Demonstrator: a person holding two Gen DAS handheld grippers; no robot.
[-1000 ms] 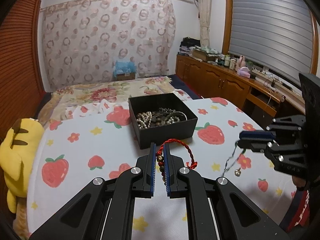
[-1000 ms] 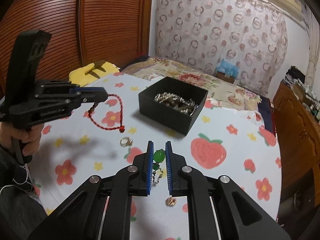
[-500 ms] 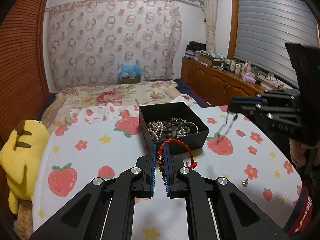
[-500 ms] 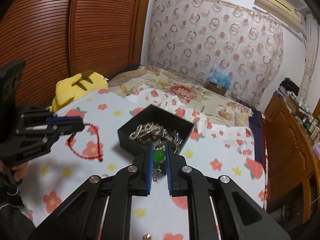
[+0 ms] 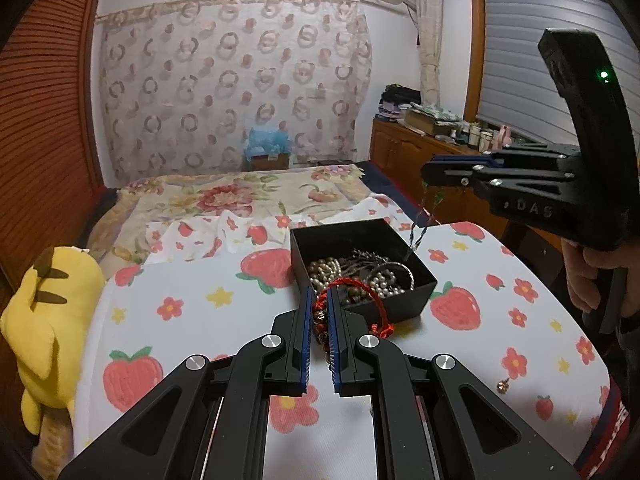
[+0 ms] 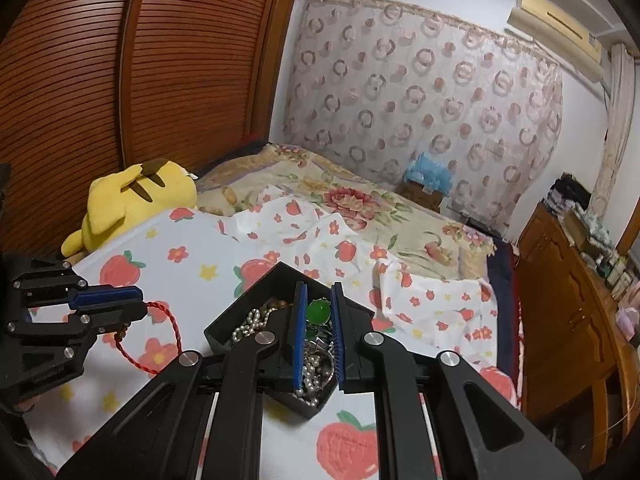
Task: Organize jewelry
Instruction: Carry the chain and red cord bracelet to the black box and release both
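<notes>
Directly beneath the right gripper (image 6: 318, 336), now carried over the black jewelry box (image 5: 362, 270), a green-pendant necklace (image 6: 318, 312) is pinched for release; a red cord bracelet (image 5: 366, 300) is clamped by the left gripper (image 5: 319, 336).

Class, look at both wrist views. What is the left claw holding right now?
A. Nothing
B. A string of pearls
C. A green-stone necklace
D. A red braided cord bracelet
D: the left claw is shut on the red braided cord bracelet, whose loop hangs near the black box; the green pendant sits in the right claw.
</notes>
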